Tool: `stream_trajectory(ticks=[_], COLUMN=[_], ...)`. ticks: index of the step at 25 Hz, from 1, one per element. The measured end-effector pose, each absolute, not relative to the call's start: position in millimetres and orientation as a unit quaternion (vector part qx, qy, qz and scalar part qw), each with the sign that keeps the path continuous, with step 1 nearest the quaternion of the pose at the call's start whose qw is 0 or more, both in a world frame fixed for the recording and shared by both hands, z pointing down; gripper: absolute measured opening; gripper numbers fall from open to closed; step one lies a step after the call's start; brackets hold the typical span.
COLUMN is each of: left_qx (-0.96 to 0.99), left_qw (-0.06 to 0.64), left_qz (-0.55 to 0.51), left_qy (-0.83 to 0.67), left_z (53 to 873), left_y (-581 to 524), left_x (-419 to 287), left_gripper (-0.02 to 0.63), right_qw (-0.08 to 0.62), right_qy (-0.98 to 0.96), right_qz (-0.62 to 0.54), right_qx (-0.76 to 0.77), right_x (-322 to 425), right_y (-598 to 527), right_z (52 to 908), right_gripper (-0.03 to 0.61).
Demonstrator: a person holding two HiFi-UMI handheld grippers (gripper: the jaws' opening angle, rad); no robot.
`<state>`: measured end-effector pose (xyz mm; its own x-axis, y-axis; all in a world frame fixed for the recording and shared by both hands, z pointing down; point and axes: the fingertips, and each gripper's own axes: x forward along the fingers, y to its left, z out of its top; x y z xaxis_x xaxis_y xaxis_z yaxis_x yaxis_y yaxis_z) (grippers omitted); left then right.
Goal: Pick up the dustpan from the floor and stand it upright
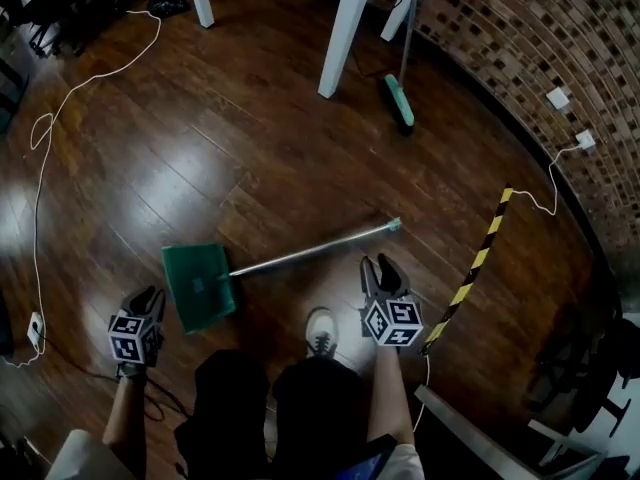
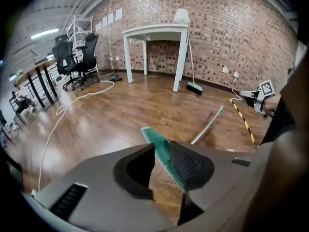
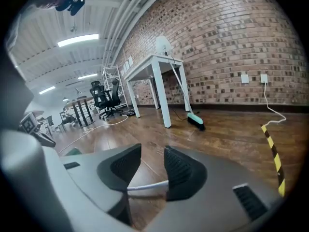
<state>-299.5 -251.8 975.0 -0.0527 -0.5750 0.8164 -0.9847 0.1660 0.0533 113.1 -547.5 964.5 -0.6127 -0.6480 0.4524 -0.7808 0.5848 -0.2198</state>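
A green dustpan (image 1: 200,283) lies flat on the wooden floor, its long metal handle (image 1: 310,252) running up and to the right. My left gripper (image 1: 145,298) hangs just left of the pan. In the left gripper view its jaws (image 2: 161,146) stand apart, and the pan's green edge (image 2: 155,138) shows through the gap, close to the right finger. My right gripper (image 1: 380,266) is low beside the handle's far end. In the right gripper view (image 3: 153,151) its jaws are open, and the handle (image 3: 147,185) crosses low in the gap without the pads pressing on it.
A broom (image 1: 400,103) leans by the white table legs (image 1: 345,28). A yellow-black striped strip (image 1: 475,268) lies on the floor at the right, a white cable (image 1: 40,168) at the left. The person's shoe (image 1: 320,330) is between the grippers. Office chairs (image 2: 77,57) stand far off.
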Motion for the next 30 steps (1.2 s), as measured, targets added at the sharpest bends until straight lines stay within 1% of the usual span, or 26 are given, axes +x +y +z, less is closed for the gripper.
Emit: stream_trajectory(ticks=[1,3,5,7,8,9,12,16,22,23,24,25,27,30], left_qx=[0.581,0.583,0.588,0.596,0.6,0.603,0.599,0.599,0.607,0.608,0.608,0.608,0.61,0.608], left_qw=[0.379,0.4,0.425,0.443,0.442,0.436,0.428,0.446,0.443,0.443,0.443,0.444,0.446,0.448], left_qz=[0.278,0.269,0.25,0.231,0.234,0.242,0.255,0.246,0.259,0.259,0.256,0.252,0.244,0.241], left_qy=[-0.665,-0.654,-0.642,-0.629,-0.625,-0.623,-0.626,-0.618,-0.607,-0.606,-0.607,-0.608,-0.607,-0.609], left_z=[994,1022,1038,1045,1046,1046,1053,1068,1076,1077,1077,1077,1077,1078], left_y=[-249,-244,-243,-246,-247,-248,-246,-246,-248,-248,-248,-248,-248,-246], left_x=[-298,-294,-289,-285,-285,-286,-292,-290,-278,-277,-277,-278,-278,-280], left_gripper=[0.117,0.137,0.137,0.137,0.149,0.155,0.155,0.155,0.153,0.117,0.117,0.114,0.109,0.087], right_qw=[0.165,0.164,0.166,0.165,0.16,0.154,0.138,0.116,0.1,0.092,0.084,0.075,0.06,0.045], right_qy=[-0.874,-0.871,-0.867,-0.865,-0.863,-0.858,-0.84,-0.821,-0.785,-0.78,-0.778,-0.778,-0.779,-0.783], right_qz=[0.212,0.239,0.263,0.282,0.296,0.313,0.364,0.408,0.453,0.461,0.468,0.472,0.477,0.471], right_qx=[0.405,0.397,0.389,0.381,0.378,0.376,0.379,0.383,0.411,0.412,0.411,0.408,0.402,0.403], right_x=[110,105,101,94,90,87,87,78,73,72,70,67,64,65], right_y=[-548,-547,-546,-550,-553,-555,-559,-574,-587,-589,-591,-593,-595,-594], right_z=[990,1040,1085,1122,1138,1153,1185,1201,1219,1220,1221,1220,1217,1207], right_gripper=[0.16,0.16,0.176,0.176,0.178,0.197,0.198,0.198,0.198,0.198,0.196,0.19,0.145,0.14])
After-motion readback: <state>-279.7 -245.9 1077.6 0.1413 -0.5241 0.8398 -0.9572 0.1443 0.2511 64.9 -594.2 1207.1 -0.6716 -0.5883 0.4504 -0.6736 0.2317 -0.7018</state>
